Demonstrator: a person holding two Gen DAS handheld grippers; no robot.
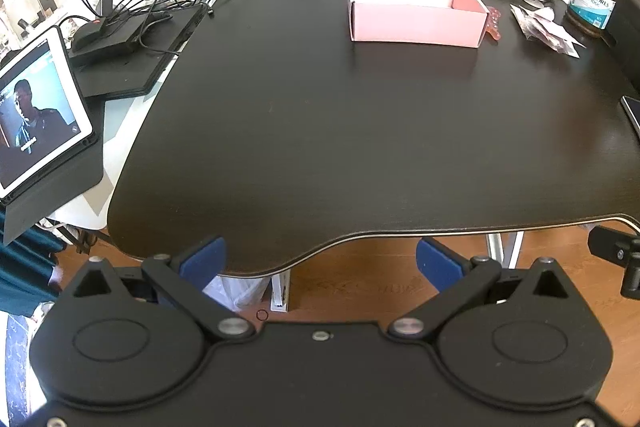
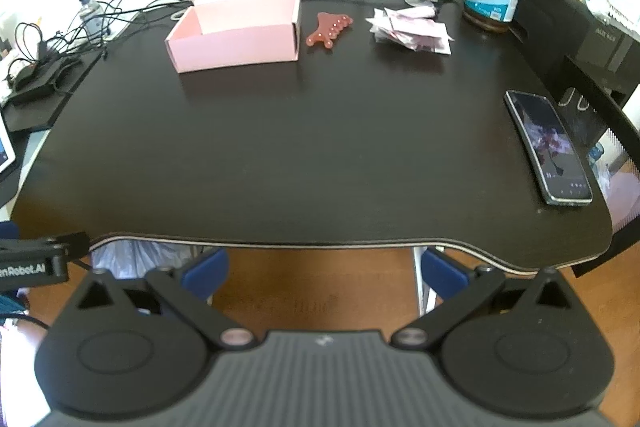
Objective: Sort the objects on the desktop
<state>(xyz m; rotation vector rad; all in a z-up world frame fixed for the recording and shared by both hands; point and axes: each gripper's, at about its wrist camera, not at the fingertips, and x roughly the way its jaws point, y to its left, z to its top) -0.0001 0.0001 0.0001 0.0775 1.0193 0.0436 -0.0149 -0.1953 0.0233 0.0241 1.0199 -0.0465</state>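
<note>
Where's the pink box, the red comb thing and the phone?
pink box (image 2: 236, 45), right wrist view, on its front wall.
red comb thing (image 2: 326, 31), right wrist view, on its middle body.
phone (image 2: 548, 147), right wrist view, on the middle of its screen.

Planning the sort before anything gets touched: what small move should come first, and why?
Probably bring the right claw forward toward the red comb-like tool. Both claws hang open and empty at the desk's near edge, and the tool lies right beside the open pink box.
</note>
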